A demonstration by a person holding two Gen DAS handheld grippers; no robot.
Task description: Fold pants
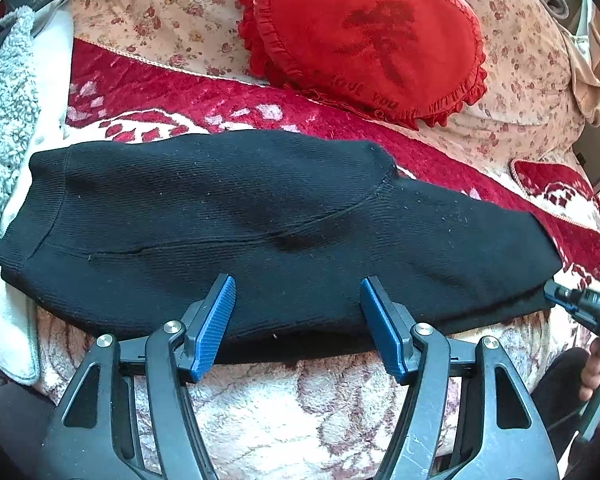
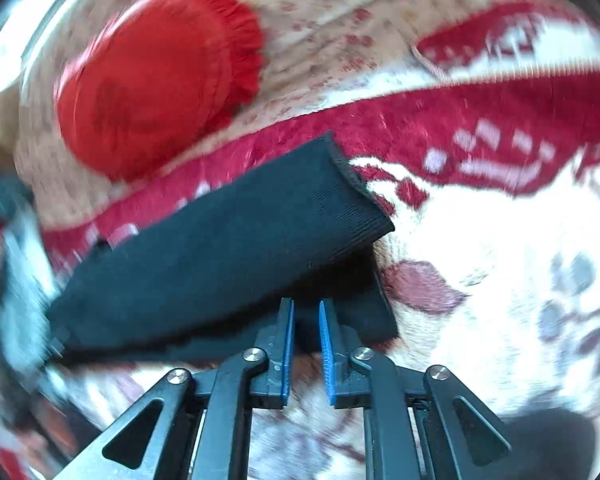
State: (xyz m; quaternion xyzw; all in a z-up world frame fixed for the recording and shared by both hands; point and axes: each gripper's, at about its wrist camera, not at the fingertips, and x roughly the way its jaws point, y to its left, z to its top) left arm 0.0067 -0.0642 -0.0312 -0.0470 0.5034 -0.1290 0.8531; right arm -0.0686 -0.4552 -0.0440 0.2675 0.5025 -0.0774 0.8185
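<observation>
Right now the black pants (image 1: 260,220) lie flat across the bed (image 1: 300,408), already doubled lengthwise, waistband to the left. My left gripper (image 1: 296,312) hovers wide apart over their near edge, holding nothing. My right gripper (image 2: 306,320) is narrowed at the leg end, near edge; whether cloth is pinched I cannot tell. Catching one layer only would skew the fold.

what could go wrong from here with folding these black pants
1. The right gripper sits at the pants' near edge with a narrow gap between its fingers; a shallow bite could slip off the knit.
2. The left gripper is wide open and holds nothing, so a pull from the right alone may drag the pants crooked.
3. The blanket is fluffy and could get pinched along with the pants.
</observation>
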